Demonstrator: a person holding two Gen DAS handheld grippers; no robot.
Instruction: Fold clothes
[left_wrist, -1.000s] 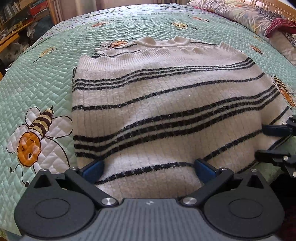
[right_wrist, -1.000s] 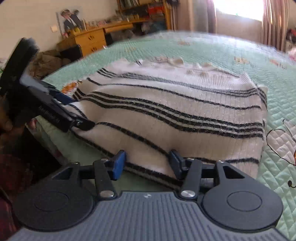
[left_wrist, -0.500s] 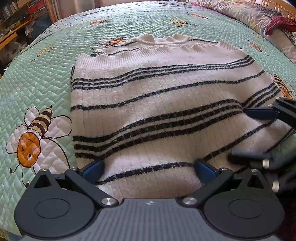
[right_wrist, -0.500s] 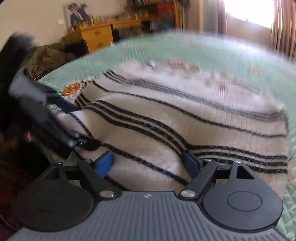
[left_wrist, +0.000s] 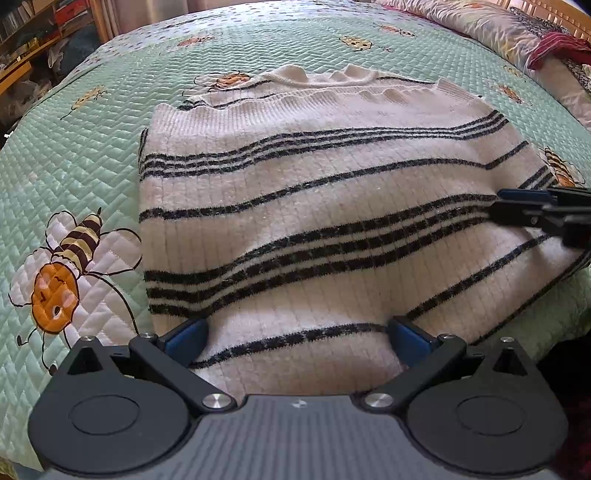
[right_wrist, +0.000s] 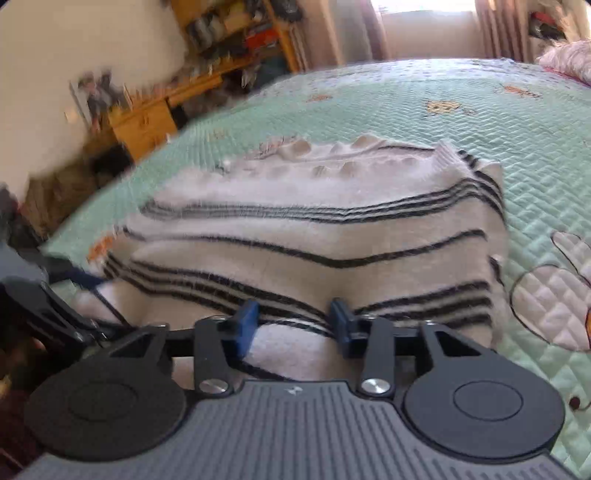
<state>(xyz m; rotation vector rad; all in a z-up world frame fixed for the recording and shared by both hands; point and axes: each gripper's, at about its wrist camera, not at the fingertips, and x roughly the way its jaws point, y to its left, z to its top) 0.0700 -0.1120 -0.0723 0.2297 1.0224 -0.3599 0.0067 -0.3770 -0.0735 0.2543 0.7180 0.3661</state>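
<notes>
left wrist view: the sweater (left_wrist: 317, 221) lies flat on the quilted bedspread (left_wrist: 74, 155), filling the centre of the frame. its long axis runs from 6 o'clock, where the near edge sits at your gripper, to 12 o'clock, where the ribbed neckline and wavy ribbed edge point away from you. the stripes cross that axis, running roughly from 9 to 3 o'clock, bowed by the lens and by folds in the knit.

appearance: cream ribbed knit with thin black stripes, some single, some in groups of three. the side edges are turned in, so the garment reads as a compact rectangle. an embroidered bee (left_wrist: 59, 280) sits on the bedspread at 9 o'clock, just beside the sweater's left edge.

your left gripper (left_wrist: 297, 334) has its jaws spread wide, one blue pad at each side of the near hem; the pads do not pinch the knit.

right wrist view: your right gripper (right_wrist: 293, 323) has just been narrowing its jaws. a raised ridge of sweater (right_wrist: 332, 240) fabric stands between the blue pads, which look to press on it, though the frame is blurred. the left gripper (right_wrist: 74, 288) appears at 9 o'clock.
</notes>
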